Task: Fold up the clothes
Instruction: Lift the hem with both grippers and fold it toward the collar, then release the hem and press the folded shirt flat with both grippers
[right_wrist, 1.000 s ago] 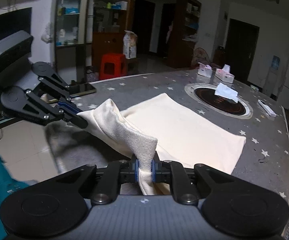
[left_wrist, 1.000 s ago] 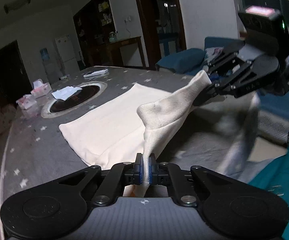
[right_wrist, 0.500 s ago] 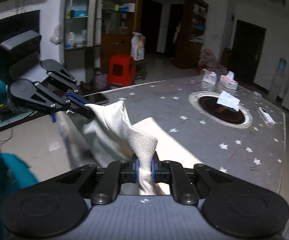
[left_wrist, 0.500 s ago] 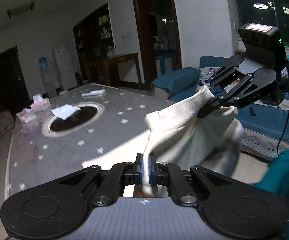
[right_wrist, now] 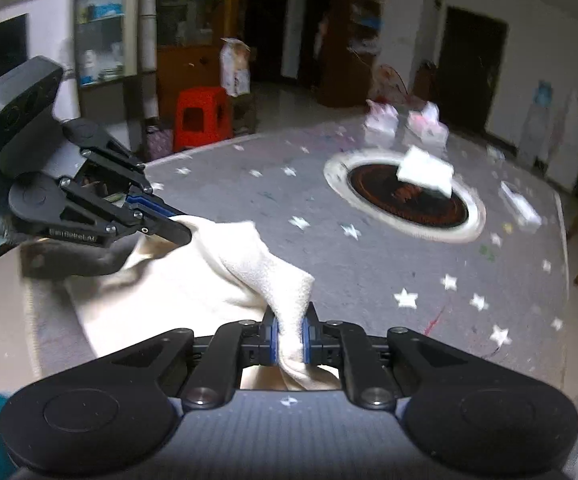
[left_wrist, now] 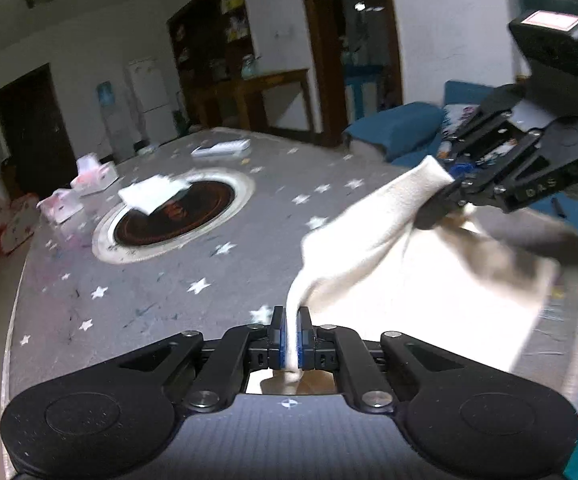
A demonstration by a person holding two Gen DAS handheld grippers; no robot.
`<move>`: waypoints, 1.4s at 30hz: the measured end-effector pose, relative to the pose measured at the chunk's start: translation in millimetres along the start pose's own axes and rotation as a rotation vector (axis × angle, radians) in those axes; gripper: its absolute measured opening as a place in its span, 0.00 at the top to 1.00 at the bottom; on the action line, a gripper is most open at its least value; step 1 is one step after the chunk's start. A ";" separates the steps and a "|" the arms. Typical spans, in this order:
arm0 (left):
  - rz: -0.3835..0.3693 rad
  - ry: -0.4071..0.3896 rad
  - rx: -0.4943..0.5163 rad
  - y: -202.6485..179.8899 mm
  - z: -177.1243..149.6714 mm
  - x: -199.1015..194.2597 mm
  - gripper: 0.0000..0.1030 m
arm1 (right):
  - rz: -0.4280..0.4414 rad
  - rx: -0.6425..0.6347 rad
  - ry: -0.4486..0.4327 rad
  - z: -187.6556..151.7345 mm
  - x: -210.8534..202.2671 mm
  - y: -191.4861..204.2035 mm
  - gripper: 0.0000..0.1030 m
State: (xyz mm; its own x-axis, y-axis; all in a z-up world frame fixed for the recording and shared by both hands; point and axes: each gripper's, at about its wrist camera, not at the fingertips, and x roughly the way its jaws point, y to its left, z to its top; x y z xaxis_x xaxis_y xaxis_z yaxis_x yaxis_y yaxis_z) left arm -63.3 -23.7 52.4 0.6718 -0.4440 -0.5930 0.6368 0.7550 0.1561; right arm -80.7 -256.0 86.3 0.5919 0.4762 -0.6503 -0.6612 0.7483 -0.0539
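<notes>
We hold the cream cloth point(left_wrist: 373, 240) by two points of its upper edge: our left claw point(left_wrist: 291, 340) is clamped on one bunched corner and our right claw point(right_wrist: 289, 338) is pinched tight on another. The cloth is stretched between them, and the rest hangs over the near edge of the grey star-patterned table point(left_wrist: 161, 280). Farther back on the table, a white folded piece point(right_wrist: 425, 172) lies across a dark round inset point(right_wrist: 405, 200), with two tissue packs point(right_wrist: 405, 124) beyond it.
</notes>
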 end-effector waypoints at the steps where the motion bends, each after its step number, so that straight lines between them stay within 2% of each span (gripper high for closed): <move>1: 0.010 0.007 -0.007 0.5 -1.0 7.3 0.95 | -0.006 0.016 0.006 -1.9 8.4 -3.5 0.90; 10: 0.096 0.031 -0.056 0.0 -4.2 48.2 0.94 | -0.108 0.157 0.012 -22.7 50.0 -20.2 0.86; 14: 0.111 0.061 -0.072 2.3 0.1 57.5 0.90 | -0.143 0.219 0.019 -27.9 57.4 -28.5 0.72; 16: 0.121 0.063 -0.078 3.6 1.5 59.1 0.87 | -0.155 0.234 0.010 -27.1 53.6 -29.9 0.69; 18: 0.137 0.064 -0.093 6.3 2.6 59.3 0.77 | -0.166 0.248 -0.004 -25.9 47.9 -30.6 0.68; 20: 0.155 0.057 -0.111 10.1 3.5 56.9 0.75 | -0.176 0.261 -0.018 -24.6 42.3 -31.2 0.67; 25: 0.192 0.022 -0.158 18.0 8.0 39.9 0.75 | -0.201 0.294 -0.052 -21.3 28.3 -33.0 0.69; 28: 0.128 -0.016 -0.177 10.7 13.0 24.3 0.78 | -0.178 0.297 -0.051 -23.2 27.2 -26.8 0.79; 31: 0.052 -0.023 -0.168 -3.5 16.6 22.5 0.79 | -0.149 0.298 -0.046 -25.7 27.1 -19.4 0.81; 33: 0.028 -0.009 -0.159 -11.9 17.3 29.7 0.79 | -0.148 0.323 -0.029 -29.7 33.3 -22.5 0.83; 36: 0.023 0.031 -0.145 -19.8 15.9 46.1 0.79 | -0.155 0.357 0.000 -37.2 42.6 -30.9 0.87; 39: 0.030 0.083 -0.185 -11.7 12.0 62.6 0.77 | -0.166 0.378 -0.014 -41.9 30.8 -39.1 0.88; 42: 0.037 0.074 -0.208 -6.2 8.5 62.3 0.76 | -0.178 0.398 -0.035 -46.2 16.0 -47.3 0.87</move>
State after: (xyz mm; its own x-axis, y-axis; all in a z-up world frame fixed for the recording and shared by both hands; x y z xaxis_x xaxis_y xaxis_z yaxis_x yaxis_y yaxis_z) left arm -22.2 -60.1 21.3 0.6587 -0.3832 -0.6475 0.5156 0.8567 0.0175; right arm -61.3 -305.1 43.4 0.7005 0.3336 -0.6309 -0.3223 0.9366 0.1374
